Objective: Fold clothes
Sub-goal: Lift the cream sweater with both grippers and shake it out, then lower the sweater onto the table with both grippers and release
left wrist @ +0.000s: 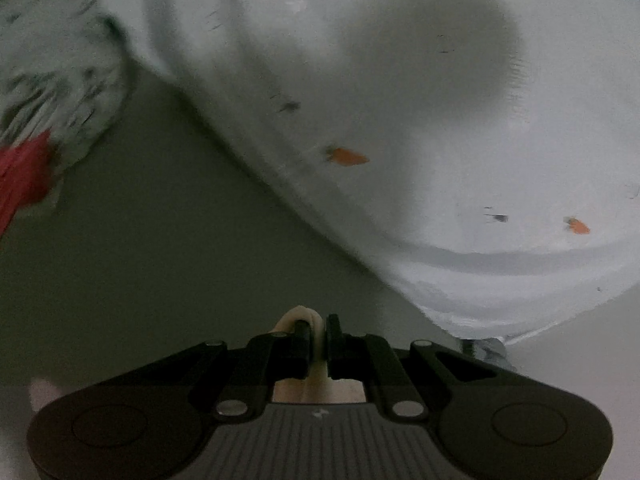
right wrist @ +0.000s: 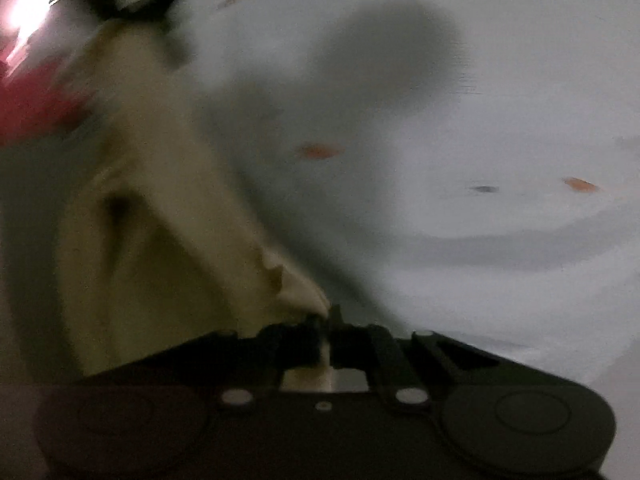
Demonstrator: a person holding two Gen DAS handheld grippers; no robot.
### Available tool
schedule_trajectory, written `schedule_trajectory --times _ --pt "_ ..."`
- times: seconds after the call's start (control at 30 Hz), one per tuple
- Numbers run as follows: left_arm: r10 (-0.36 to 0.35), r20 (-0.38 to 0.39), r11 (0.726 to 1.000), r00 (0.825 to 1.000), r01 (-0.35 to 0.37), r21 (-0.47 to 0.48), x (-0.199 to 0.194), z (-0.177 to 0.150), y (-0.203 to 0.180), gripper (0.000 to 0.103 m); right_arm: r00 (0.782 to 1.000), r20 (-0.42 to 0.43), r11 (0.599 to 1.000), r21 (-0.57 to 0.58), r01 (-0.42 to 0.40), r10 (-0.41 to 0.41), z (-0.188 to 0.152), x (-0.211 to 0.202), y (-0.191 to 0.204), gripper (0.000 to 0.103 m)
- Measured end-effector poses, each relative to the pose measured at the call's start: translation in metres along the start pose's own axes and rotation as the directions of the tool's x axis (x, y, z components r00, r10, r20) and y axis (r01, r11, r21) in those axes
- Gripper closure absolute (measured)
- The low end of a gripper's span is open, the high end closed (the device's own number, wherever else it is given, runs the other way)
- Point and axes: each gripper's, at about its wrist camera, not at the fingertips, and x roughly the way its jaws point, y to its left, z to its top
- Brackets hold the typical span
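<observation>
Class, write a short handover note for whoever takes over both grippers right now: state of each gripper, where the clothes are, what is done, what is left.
Left gripper: shut on a fold of the cream cloth.
Right gripper: shut on another edge of the cream cloth, which stretches up to the left gripper in the right view.
White printed sheet lies ahead; a red cloth sits far left.
Done: cream cloth gripped at two points.
Left: no finished fold is visible; the fold is likely next.
</observation>
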Motion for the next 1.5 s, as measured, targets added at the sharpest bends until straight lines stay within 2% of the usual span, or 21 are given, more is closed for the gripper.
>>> schedule_trajectory --times 0.1,0.2,0.27,0.37,0.43,0.5,0.6,0.77,0.83,0.87,0.93,0.97,1.03,1.1,1.17,1.3,1.4,1.5 --pt "-0.102 0.035 0.992 0.994 0.099 0.074 -0.013 0.008 -0.037 0.096 0.990 0.080 0.989 0.098 0.110 -0.118 0.019 -0.014 -0.052 0.100" --pt "-0.220 0.105 0.963 0.970 0.198 0.185 -0.038 0.009 -0.084 0.096 0.953 0.172 0.963 0.148 0.225 -0.249 0.034 -0.036 -0.100 0.100" --pt "-0.295 0.161 0.928 0.942 0.242 0.284 -0.060 0.008 -0.118 0.096 0.916 0.239 0.942 0.179 0.283 -0.321 0.037 -0.066 -0.129 0.100" --pt "-0.397 0.248 0.868 0.883 0.275 0.413 -0.104 -0.003 -0.160 0.096 0.848 0.342 0.913 0.201 0.355 -0.405 0.042 -0.112 -0.161 0.100" --pt "-0.442 0.295 0.846 0.847 0.285 0.450 -0.130 -0.015 -0.178 0.096 0.802 0.409 0.900 0.201 0.386 -0.435 0.043 -0.140 -0.176 0.100" --pt "-0.472 0.335 0.835 0.815 0.292 0.467 -0.153 -0.030 -0.191 0.096 0.767 0.462 0.895 0.204 0.396 -0.445 0.041 -0.169 -0.187 0.100" --pt "-0.496 0.387 0.828 0.778 0.289 0.480 -0.182 -0.051 -0.199 0.096 0.738 0.528 0.906 0.202 0.371 -0.420 0.033 -0.209 -0.200 0.100" --pt "-0.508 0.445 0.829 0.737 0.279 0.485 -0.222 -0.078 -0.201 0.096 0.730 0.593 0.940 0.199 0.278 -0.341 0.014 -0.245 -0.210 0.100" --pt "-0.514 0.453 0.828 0.728 0.284 0.483 -0.232 -0.083 -0.203 0.096 0.725 0.612 0.949 0.193 0.251 -0.316 0.007 -0.283 -0.205 0.100" --pt "-0.520 0.450 0.827 0.726 0.295 0.479 -0.235 -0.084 -0.202 0.096 0.721 0.619 0.950 0.193 0.247 -0.313 0.006 -0.287 -0.207 0.100" --pt "-0.518 0.436 0.830 0.736 0.309 0.465 -0.235 -0.083 -0.201 0.096 0.724 0.617 0.951 0.195 0.241 -0.310 0.006 -0.285 -0.214 0.100" --pt "-0.515 0.428 0.833 0.743 0.315 0.455 -0.234 -0.082 -0.199 0.096 0.736 0.607 0.953 0.209 0.218 -0.301 0.008 -0.281 -0.218 0.100" --pt "-0.495 0.404 0.846 0.769 0.320 0.426 -0.231 -0.080 -0.193 0.096 0.759 0.586 0.956 0.237 0.174 -0.283 0.010 -0.272 -0.227 0.100" --pt "-0.457 0.369 0.871 0.809 0.322 0.371 -0.215 -0.075 -0.187 0.096 0.784 0.563 0.955 0.266 0.128 -0.262 0.012 -0.264 -0.236 0.100" --pt "-0.413 0.324 0.898 0.851 0.321 0.301 -0.197 -0.073 -0.176 0.096 0.821 0.521 0.954 0.288 0.086 -0.231 0.007 -0.254 -0.232 0.100" --pt "-0.323 0.228 0.938 0.918 0.278 0.208 -0.149 -0.063 -0.158 0.095 0.884 0.434 0.952 0.302 0.040 -0.174 0.001 -0.221 -0.225 0.099" --pt "-0.270 0.162 0.955 0.949 0.243 0.171 -0.108 -0.037 -0.152 0.095 0.908 0.401 0.947 0.320 -0.020 -0.117 0.008 -0.179 -0.232 0.099" --pt "-0.236 0.160 0.963 0.959 0.207 0.175 -0.054 0.008 -0.148 0.095 0.922 0.373 0.953 0.304 -0.018 -0.102 0.029 -0.111 -0.240 0.099"
